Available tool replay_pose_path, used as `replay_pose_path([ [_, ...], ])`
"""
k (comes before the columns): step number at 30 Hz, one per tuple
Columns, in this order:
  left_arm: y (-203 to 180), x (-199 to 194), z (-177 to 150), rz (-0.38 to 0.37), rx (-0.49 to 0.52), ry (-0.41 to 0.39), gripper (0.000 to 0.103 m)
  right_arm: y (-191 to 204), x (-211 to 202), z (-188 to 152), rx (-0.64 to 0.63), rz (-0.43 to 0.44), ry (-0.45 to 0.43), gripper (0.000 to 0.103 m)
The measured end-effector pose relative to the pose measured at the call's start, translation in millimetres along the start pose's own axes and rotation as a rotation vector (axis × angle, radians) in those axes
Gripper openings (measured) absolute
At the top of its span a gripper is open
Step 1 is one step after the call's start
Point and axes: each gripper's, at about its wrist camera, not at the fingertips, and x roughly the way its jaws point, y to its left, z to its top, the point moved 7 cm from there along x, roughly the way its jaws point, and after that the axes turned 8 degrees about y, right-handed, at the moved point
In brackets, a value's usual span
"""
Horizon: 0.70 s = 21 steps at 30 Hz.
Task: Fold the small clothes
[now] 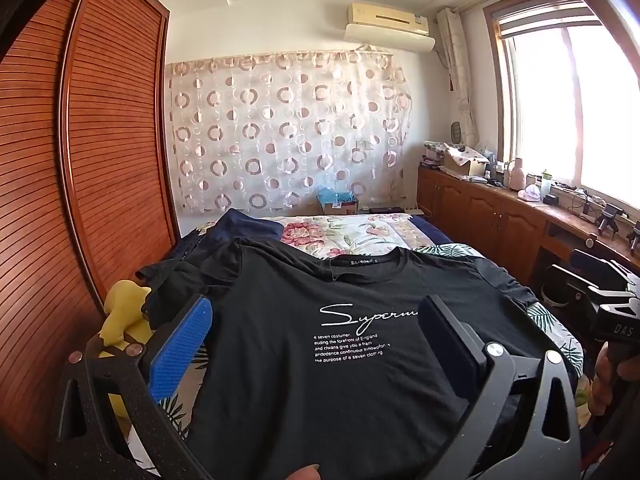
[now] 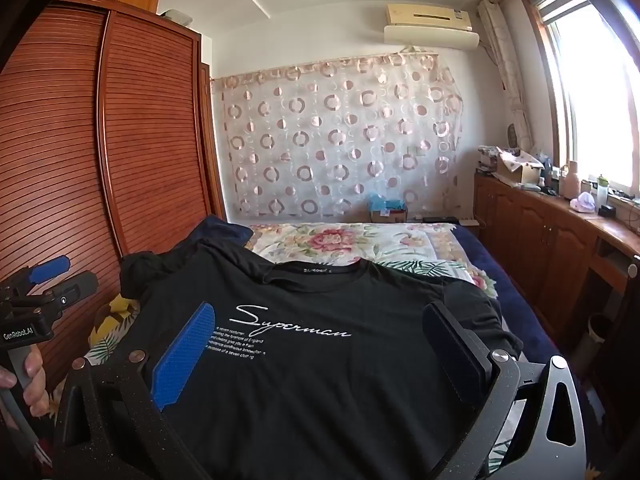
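Observation:
A black T-shirt (image 1: 340,360) with white "Superman" script lies spread front-up on the bed, collar at the far end; it also shows in the right wrist view (image 2: 320,380). My left gripper (image 1: 316,320) is open above the shirt's chest, its blue-padded fingers wide apart and holding nothing. My right gripper (image 2: 320,328) is open above the same shirt, also empty. The left gripper's body (image 2: 36,300) shows at the left edge of the right wrist view, and the right gripper's body (image 1: 604,296) at the right edge of the left wrist view.
The bed has a floral cover (image 2: 352,244). Dark blue cloth (image 1: 244,228) lies at the far left of the bed. A yellow soft thing (image 1: 124,316) sits at the bed's left edge. A wooden wardrobe (image 1: 80,160) stands left, low cabinets (image 2: 540,224) right.

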Motion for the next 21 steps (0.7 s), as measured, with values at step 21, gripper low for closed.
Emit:
replay_pose_path([
  [21,2.9,-6.8,9.6,0.009,-0.001,0.006,0.103,3.4,1.3,-3.0,-0.003,0.008,0.002,0.103],
])
